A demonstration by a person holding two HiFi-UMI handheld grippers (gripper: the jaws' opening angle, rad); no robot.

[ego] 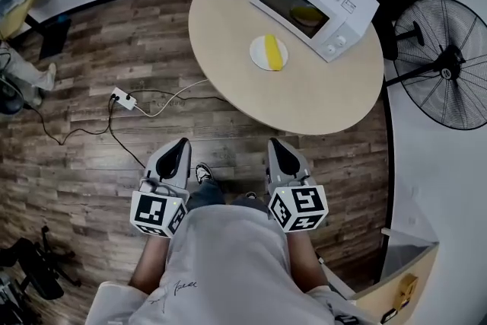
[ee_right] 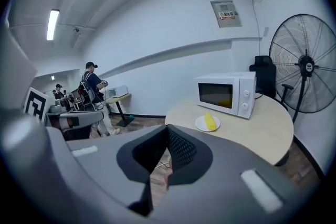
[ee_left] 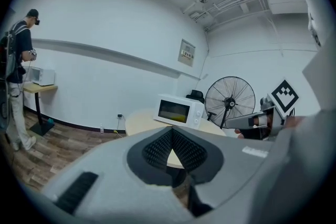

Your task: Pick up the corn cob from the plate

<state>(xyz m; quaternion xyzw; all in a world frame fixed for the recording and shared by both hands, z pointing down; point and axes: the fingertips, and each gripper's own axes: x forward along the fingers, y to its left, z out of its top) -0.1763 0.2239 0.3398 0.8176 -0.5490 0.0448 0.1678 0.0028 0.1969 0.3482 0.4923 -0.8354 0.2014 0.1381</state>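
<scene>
Both tools were empty, jaws closed tip to tip. The left tool (ego: pixel 179 142) and the right tool (ego: pixel 275 143) were held low in front of the person, over the wooden floor (ego: pixel 91 87) and well apart from the table (ego: pixel 304 103). The corn cob (ego: pixel 271 51) lay across a small white plate (ego: pixel 256 57) just beside the microwave (ego: pixel 316 0). The cob was judged rigid, light and round, with a bumpy kernel surface, so it would likely roll on the plate. A grip across its middle appeared soundest, firm without crushing kernels.
</scene>
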